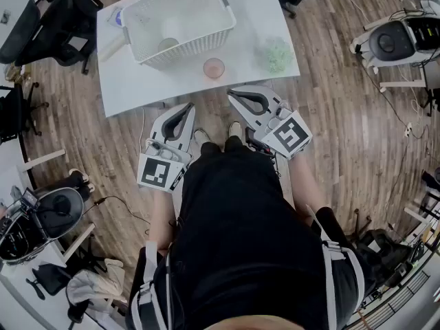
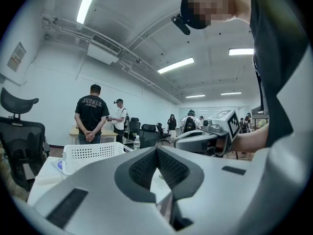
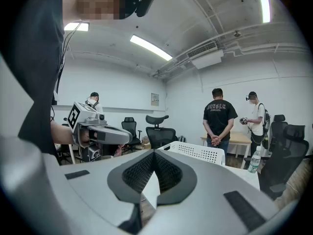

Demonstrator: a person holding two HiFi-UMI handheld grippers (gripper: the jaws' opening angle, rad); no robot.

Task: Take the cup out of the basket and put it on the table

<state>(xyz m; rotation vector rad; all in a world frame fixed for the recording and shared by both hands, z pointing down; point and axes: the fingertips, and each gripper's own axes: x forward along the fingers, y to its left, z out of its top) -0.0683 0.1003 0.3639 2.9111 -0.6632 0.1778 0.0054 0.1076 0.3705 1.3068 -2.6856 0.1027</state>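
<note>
A white perforated basket (image 1: 180, 12) stands on the white table (image 1: 137, 81). A pale translucent cup (image 1: 168, 45) lies inside it near the front wall. A pink cup (image 1: 214, 68) stands on the table just in front of the basket. My left gripper (image 1: 188, 106) and right gripper (image 1: 233, 93) hover side by side off the table's near edge, both shut and empty, apart from the basket. In the left gripper view the basket (image 2: 93, 153) shows beyond the shut jaws. In the right gripper view the basket (image 3: 198, 152) lies ahead to the right.
A green crumpled object (image 1: 275, 53) lies at the table's right. A water bottle (image 3: 253, 161) stands on the far side. Office chairs (image 1: 48, 19) crowd the table's left end. Two people (image 2: 91, 114) stand behind the table. Wooden floor surrounds it.
</note>
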